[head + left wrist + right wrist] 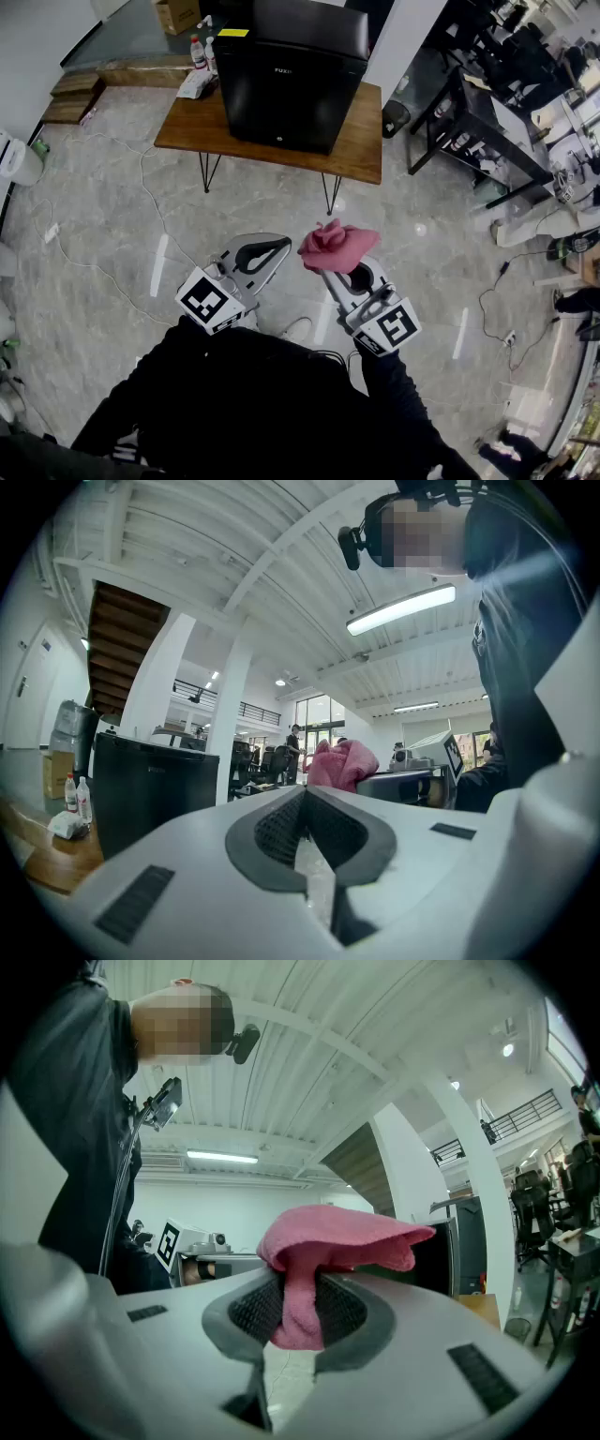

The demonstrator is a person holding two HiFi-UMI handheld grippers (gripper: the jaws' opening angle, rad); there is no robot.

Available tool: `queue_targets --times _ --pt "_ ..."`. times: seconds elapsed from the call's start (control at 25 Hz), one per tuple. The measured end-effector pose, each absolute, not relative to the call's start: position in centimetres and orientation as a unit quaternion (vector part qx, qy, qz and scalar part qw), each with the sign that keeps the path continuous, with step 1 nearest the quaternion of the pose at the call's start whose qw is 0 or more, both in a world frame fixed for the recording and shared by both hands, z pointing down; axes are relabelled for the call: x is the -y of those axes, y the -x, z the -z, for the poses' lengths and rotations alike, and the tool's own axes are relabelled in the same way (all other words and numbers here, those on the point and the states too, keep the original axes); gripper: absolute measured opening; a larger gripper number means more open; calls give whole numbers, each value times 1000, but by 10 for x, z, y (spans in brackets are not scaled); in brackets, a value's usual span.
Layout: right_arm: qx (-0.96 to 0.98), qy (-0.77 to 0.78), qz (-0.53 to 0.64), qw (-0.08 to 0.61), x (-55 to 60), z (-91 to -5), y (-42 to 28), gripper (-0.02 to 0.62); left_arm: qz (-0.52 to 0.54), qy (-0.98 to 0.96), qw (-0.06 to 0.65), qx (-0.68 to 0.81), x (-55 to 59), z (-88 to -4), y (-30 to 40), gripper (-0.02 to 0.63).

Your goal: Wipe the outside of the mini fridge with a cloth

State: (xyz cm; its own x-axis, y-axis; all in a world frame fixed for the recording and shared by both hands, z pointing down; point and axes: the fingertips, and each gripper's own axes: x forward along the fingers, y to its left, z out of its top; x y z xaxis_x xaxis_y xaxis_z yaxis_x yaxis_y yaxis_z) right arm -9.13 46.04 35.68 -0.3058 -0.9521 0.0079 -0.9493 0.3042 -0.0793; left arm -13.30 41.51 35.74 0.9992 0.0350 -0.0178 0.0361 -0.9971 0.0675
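Observation:
The black mini fridge (291, 75) stands on a wooden table (361, 141) across the floor, well ahead of both grippers. My right gripper (343, 270) is shut on a bunched pink cloth (336, 246), which mushrooms above the jaws. In the right gripper view the cloth (330, 1241) is pinched between the pads of the right gripper (298, 1290), with the fridge (457, 1246) behind it. My left gripper (279, 247) is held beside it, to the left, shut on nothing. In the left gripper view its tips (305, 795) meet, and the fridge (155, 794) and cloth (343, 764) show beyond.
Two bottles (200, 52) and a white packet (195, 84) sit at the table's left end. A cardboard box (176, 14) stands behind them. White cables (112, 281) trail over the marble floor. A black desk (473, 108) and a dark bin (396, 117) are to the right of the table.

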Motion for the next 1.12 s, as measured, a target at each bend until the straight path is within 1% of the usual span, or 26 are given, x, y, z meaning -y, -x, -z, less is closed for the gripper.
queue_targets --times 0.2,0.44,0.64,0.92,1.12 --pt "-810 585 39 17 -458 -359 98 81 6 -999 40 -21 -419 -362 137 3" --pt "-801 591 60 71 -461 -354 89 83 10 -999 43 -21 -416 -364 142 3" --pt "-795 602 49 54 -474 -352 76 83 5 -998 58 -14 -418 -364 134 3" --pt "-798 601 34 12 -507 -362 45 87 1 -998 58 -8 -449 -361 93 3" --pt "-801 596 35 38 -523 -361 6 87 7 -998 54 6 -464 -357 53 3"
